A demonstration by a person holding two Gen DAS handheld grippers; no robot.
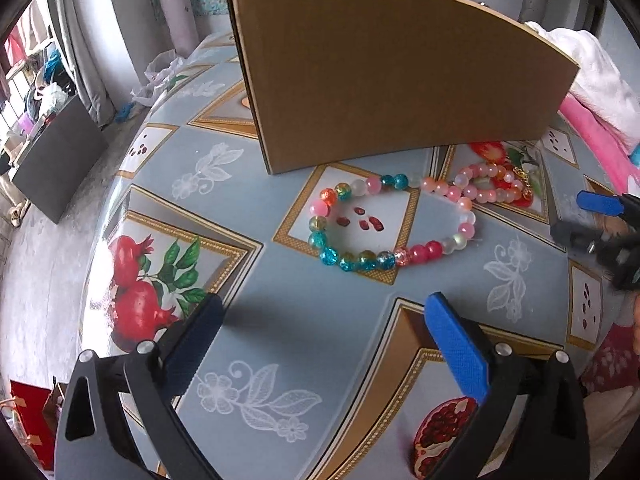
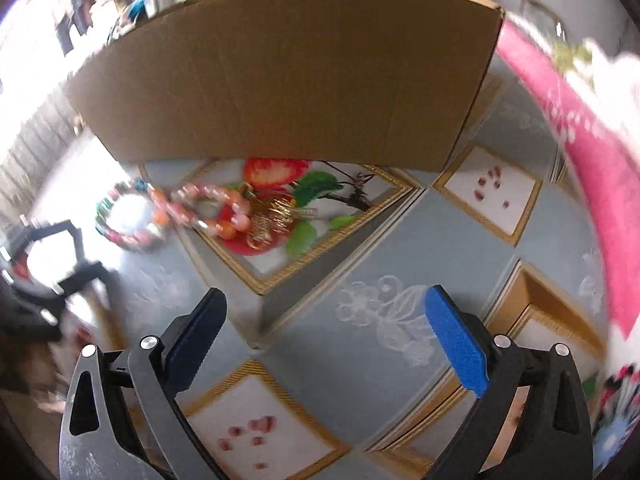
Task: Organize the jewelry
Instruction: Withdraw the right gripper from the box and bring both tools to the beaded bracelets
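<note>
Nearest, my left gripper (image 1: 322, 312) stands with its blue-padded jaws spread wide and nothing between them, above the grey-blue tablecloth printed with pomegranates and gold-framed squares (image 1: 288, 312). My right gripper (image 2: 324, 308) is likewise spread wide and empty over the same cloth.

Beyond the left gripper lies a large bracelet of mixed teal, pink, orange and frosted glass beads (image 1: 390, 224), flat on a white printed square. Touching its far right side is a smaller bracelet of pink and orange beads (image 1: 490, 186). Just beside that, in the right wrist view, rests a blurred gold-coloured metal ornament (image 2: 276, 216).

Farther off, a plain brown cardboard box (image 1: 396, 76) stands on the table behind the jewellery. At the right edge lies pink and white fabric (image 1: 592, 92).
</note>
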